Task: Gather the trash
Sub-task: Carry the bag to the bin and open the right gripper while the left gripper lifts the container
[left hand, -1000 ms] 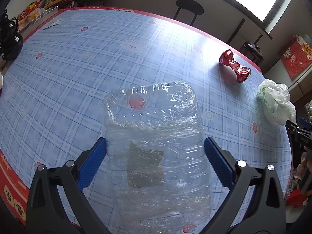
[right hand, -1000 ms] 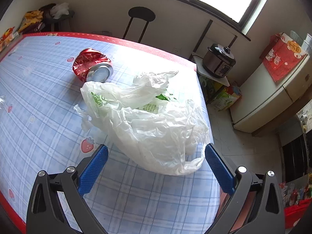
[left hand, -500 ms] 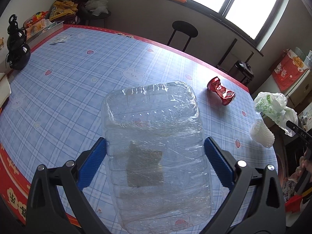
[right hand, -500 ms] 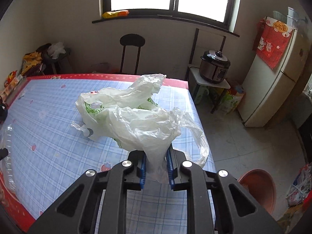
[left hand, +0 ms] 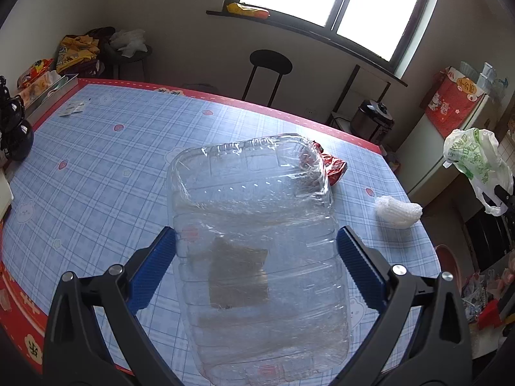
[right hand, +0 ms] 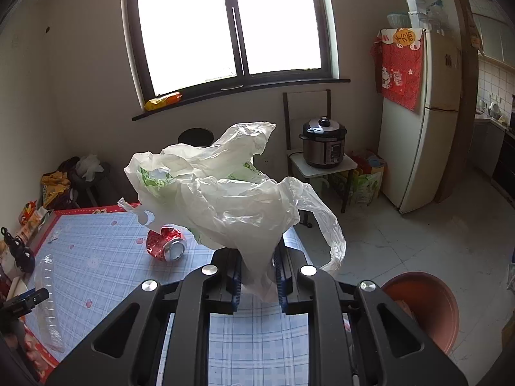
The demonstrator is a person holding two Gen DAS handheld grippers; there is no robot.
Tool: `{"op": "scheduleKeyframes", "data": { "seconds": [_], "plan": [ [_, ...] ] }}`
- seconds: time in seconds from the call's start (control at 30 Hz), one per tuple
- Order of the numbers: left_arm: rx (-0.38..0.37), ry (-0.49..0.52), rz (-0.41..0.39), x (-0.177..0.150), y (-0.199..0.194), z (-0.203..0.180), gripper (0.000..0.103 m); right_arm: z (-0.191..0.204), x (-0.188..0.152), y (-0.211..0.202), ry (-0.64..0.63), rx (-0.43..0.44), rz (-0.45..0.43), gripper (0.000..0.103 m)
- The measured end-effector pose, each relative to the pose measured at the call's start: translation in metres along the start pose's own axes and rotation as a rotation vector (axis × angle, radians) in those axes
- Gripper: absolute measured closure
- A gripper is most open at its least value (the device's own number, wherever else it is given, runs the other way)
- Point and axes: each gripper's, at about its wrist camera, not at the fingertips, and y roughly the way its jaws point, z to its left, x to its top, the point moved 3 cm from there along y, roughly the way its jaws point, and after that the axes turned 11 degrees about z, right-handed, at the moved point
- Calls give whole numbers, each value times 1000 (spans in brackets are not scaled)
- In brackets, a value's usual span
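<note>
Left gripper (left hand: pixel 256 257): fingers spread wide, pads pressed on both sides of a clear plastic bottle (left hand: pixel 257 257) held above the table (left hand: pixel 96 160). 
Right gripper (right hand: pixel 257 281): fingers nearly together, pinching a white plastic bag (right hand: pixel 225 193) lifted clear of the table. 
Crushed red can (right hand: pixel 165 244): on the table, at 10 o'clock from the right gripper. 
White foam wrap (left hand: pixel 399 210): near the table's 3 o'clock edge.

Walls: plain pale plaster
Window (right hand: pixel 230 29): large, dark-framed, blown out with daylight; dark sill below
Floor (right hand: pixel 418 234): pale tiles
Furniture: black stool (left hand: pixel 271 61); white fridge (right hand: pixel 415 122) with red cloth; small stand bearing a pressure cooker (right hand: pixel 323 143)
Tabletop (left hand: pixel 106 160): blue check cloth, red border
</note>
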Motion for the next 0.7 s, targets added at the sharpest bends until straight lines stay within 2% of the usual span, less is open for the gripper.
{"op": "scheduleKeyframes", "data": {
  "seconds": [0.27,0.53,0.7],
  "plan": [
    [-35,98,-47,17,-25,-63,5,-82,-20,-34,114,-94,-51,84],
    [-65,194,-74,21,-41,-134,5,-177,-63,-49,268,-169,-41,84],
    [-76,240,-81,19,-46,-175,5,-215,-93,-43,361,-182,-9,84]
  ]
}}
